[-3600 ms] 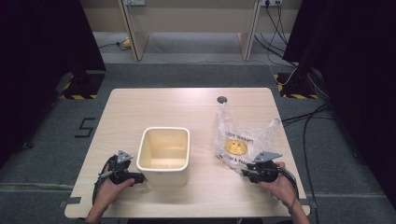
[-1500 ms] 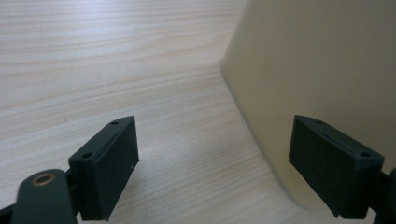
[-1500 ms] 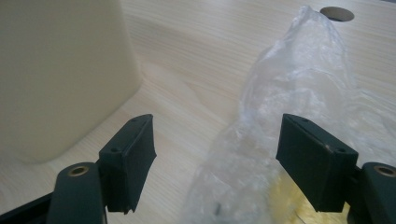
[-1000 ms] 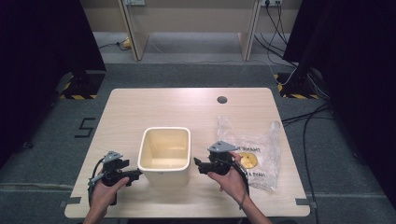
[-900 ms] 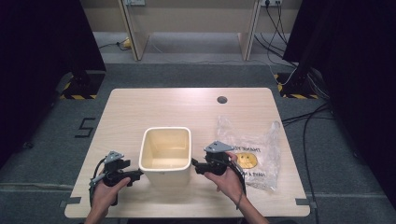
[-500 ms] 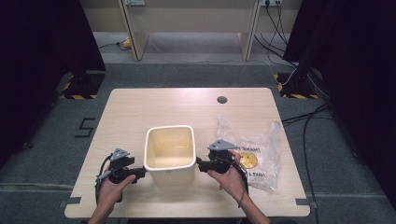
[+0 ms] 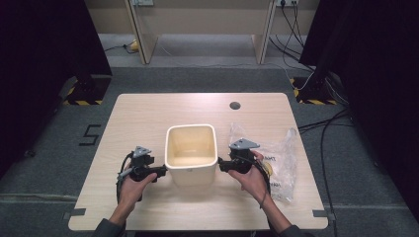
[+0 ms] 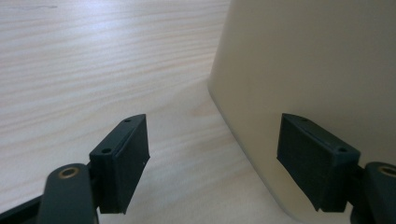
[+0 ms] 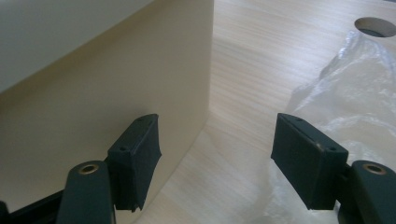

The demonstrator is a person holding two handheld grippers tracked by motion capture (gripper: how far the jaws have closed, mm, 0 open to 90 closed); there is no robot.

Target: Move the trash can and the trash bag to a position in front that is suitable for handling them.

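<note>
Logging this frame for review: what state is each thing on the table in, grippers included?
Cream bin: upright, empty, nothing clamped on it.
Plastic bag: crumpled, lying flat.
Left gripper: open, at the bin's left wall, jaws just closing.
Right gripper: open, at the bin's right wall.

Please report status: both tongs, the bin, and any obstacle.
Left tongs and right tongs open, jaws just closing a little, flanking the cream bin. Bin upright, ungripped. Plastic bag lies right of it.
</note>
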